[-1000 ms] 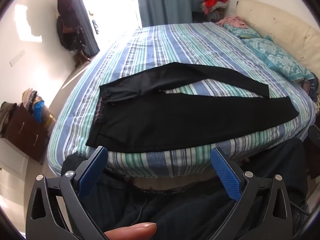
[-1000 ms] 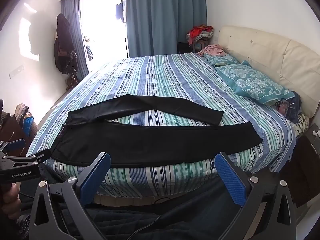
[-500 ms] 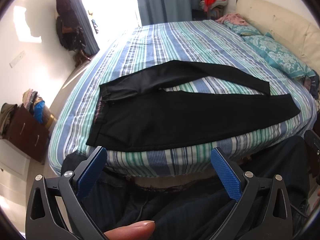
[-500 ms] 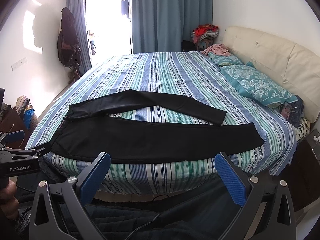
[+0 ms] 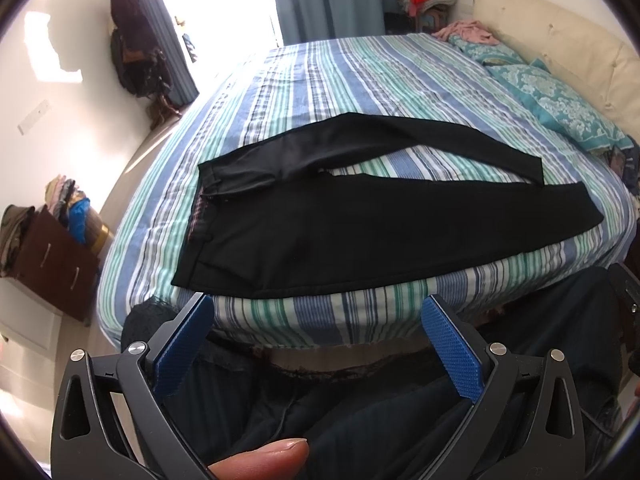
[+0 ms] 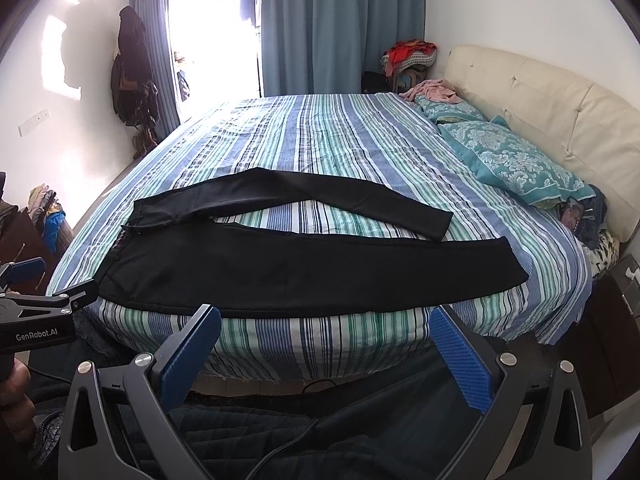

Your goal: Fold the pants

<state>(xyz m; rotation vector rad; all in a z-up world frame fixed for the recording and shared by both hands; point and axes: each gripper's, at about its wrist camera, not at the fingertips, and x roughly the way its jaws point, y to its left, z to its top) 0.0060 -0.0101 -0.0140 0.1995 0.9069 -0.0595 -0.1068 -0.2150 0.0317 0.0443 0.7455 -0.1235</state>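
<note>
Black pants (image 5: 360, 236) (image 6: 304, 268) lie flat on the striped bed (image 5: 360, 76) (image 6: 320, 140), waistband at the left, the two legs spread apart toward the right. My left gripper (image 5: 318, 320) hangs open in front of the bed's near edge, below the pants, with nothing between its blue pads (image 5: 450, 348). My right gripper (image 6: 326, 332) is open too, just short of the near edge and holding nothing. In the right wrist view the left gripper's body (image 6: 40, 316) shows at the far left.
Teal pillows (image 6: 516, 164) and a cream headboard (image 6: 552, 112) stand at the right. A dark wooden cabinet (image 5: 52, 264) with piled clothes is left of the bed. A coat rack (image 6: 132, 76) and blue curtains (image 6: 340, 28) stand beyond. A dark quilted cloth (image 6: 304, 420) lies below the grippers.
Both grippers have edged slightly closer to the bed and the views have shifted a little. The pants lie as before and both grippers stay open.
</note>
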